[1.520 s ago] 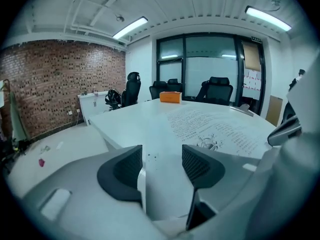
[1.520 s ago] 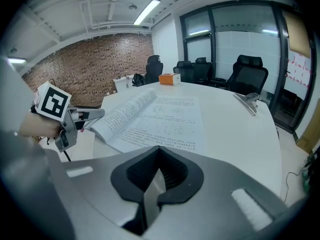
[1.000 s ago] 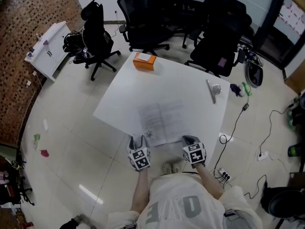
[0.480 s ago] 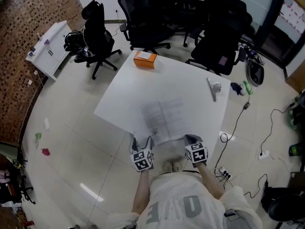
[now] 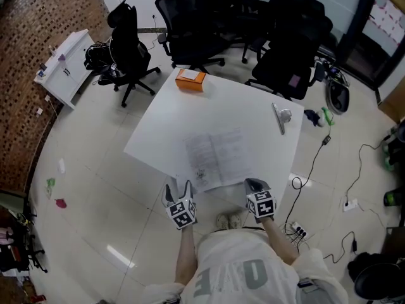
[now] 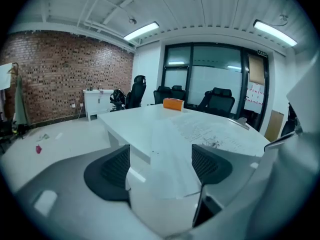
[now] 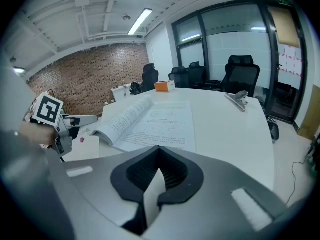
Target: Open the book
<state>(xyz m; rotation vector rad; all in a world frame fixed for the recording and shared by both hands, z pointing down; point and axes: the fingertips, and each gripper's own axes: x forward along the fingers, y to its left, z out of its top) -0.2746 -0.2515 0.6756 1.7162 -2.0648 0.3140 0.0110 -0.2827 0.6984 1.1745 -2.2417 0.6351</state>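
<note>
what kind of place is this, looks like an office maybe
Most likely an office meeting room: a large white table with black swivel chairs on its far side, a glass partition wall behind them, and strip lights on the ceiling.

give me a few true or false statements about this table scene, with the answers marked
1. The book lies open on the white table. True.
2. The orange box sits on top of the book. False: it stands apart from the book, near the table's far edge.
3. The right claw is shut. True.
4. The silver object lies to the left of the book in the head view. False: it lies to the book's right, near the table's right edge.
5. Black office chairs stand beyond the far side of the table. True.
</note>
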